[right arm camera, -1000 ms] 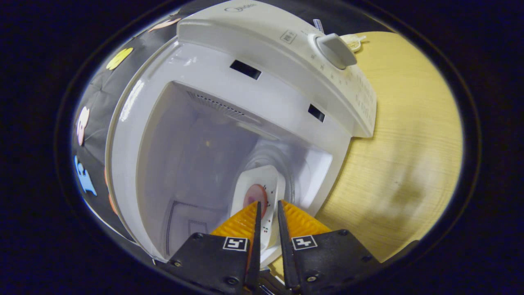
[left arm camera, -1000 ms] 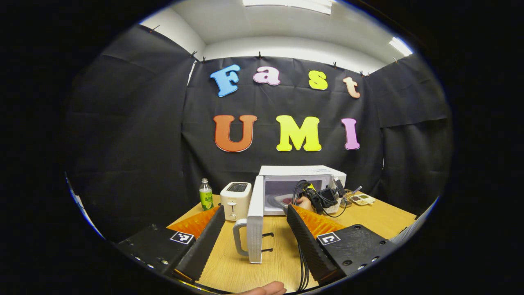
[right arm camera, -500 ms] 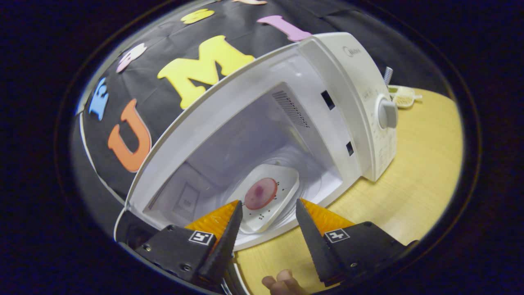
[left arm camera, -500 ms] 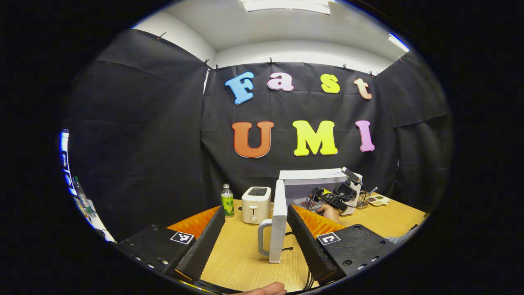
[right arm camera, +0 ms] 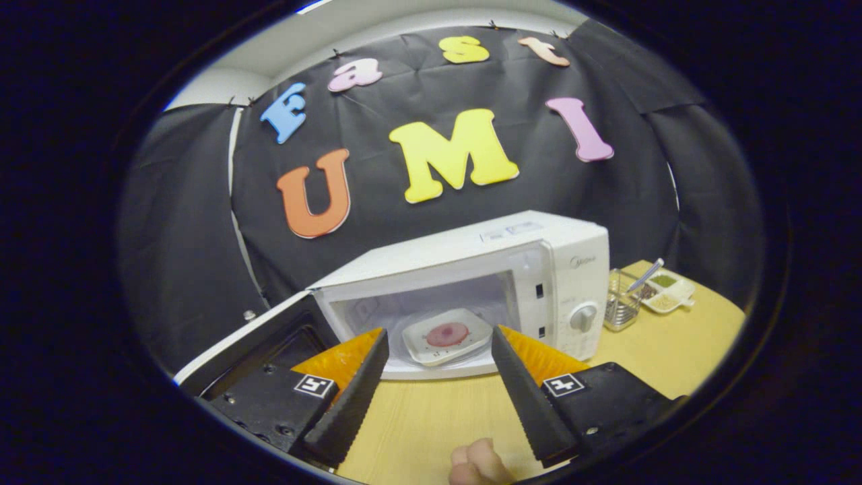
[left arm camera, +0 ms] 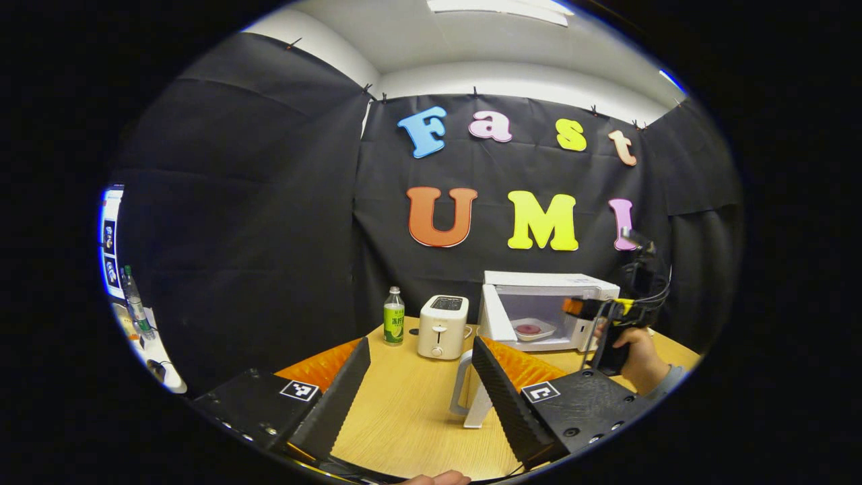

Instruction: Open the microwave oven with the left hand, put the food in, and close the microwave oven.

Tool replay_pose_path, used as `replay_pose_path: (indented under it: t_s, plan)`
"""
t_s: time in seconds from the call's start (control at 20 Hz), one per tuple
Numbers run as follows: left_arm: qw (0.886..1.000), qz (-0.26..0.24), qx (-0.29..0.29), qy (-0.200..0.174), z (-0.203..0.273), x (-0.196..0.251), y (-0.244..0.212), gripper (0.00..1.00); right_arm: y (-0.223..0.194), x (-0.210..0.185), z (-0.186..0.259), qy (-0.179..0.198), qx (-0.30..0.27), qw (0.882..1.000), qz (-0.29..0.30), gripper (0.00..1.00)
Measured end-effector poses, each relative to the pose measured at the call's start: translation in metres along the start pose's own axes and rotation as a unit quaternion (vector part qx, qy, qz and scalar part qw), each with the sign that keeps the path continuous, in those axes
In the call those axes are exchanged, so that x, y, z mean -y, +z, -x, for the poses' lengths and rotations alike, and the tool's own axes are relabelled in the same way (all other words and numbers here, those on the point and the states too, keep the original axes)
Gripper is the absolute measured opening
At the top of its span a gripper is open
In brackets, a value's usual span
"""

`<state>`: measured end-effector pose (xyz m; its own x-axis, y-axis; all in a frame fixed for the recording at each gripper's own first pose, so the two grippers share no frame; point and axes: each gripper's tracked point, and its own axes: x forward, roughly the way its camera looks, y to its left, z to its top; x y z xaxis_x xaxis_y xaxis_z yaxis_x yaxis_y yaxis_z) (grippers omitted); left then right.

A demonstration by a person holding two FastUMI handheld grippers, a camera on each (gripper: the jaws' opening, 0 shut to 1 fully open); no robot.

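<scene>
The white microwave [left arm camera: 549,291] stands at the back of the wooden table [left arm camera: 404,411] with its door [left arm camera: 495,322] swung wide open to the left. Inside it lies a white plate [right arm camera: 431,347] bearing a round pink piece of food [right arm camera: 447,333]. My right gripper [right arm camera: 438,333] is open, a short way in front of the oven's mouth, with nothing between its fingers. My left gripper [left arm camera: 421,340] is also open and holds nothing, near the table's front. The door handle [left arm camera: 460,391] sits just beside its right finger. A hand holds the right gripper [left arm camera: 616,313] to the right of the oven.
A white toaster [left arm camera: 441,327] and a green-labelled bottle [left arm camera: 393,323] stand left of the microwave. To its right are a wire basket with a utensil [right arm camera: 623,306] and a small divided dish [right arm camera: 667,293]. The open door [right arm camera: 249,337] juts out over the table.
My right gripper opened, let go of the plate and drew back out of the oven; the plate stays inside. The left gripper, still open, turned leftward, so the microwave sits farther right.
</scene>
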<state>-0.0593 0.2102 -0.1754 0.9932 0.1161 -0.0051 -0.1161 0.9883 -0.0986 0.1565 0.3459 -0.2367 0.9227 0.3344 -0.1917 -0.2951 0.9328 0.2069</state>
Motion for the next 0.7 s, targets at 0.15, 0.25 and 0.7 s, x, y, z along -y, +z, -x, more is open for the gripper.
replay_pose_path:
  t_s: [0.15,0.25,0.7]
  plan:
    - [1.000,0.014,-0.006,-0.027,-0.012,0.003,-0.010,0.82,0.031,0.013,0.068,0.011,0.020,0.999,0.036,1.00]
    - [0.999,0.018,-0.020,-0.023,-0.019,-0.004,-0.022,0.65,0.053,0.026,0.110,0.017,0.042,0.998,0.040,1.00]
    - [0.999,-0.001,0.014,-0.047,-0.044,-0.003,-0.028,0.04,0.109,0.102,0.287,-0.003,0.107,0.993,0.041,1.00]
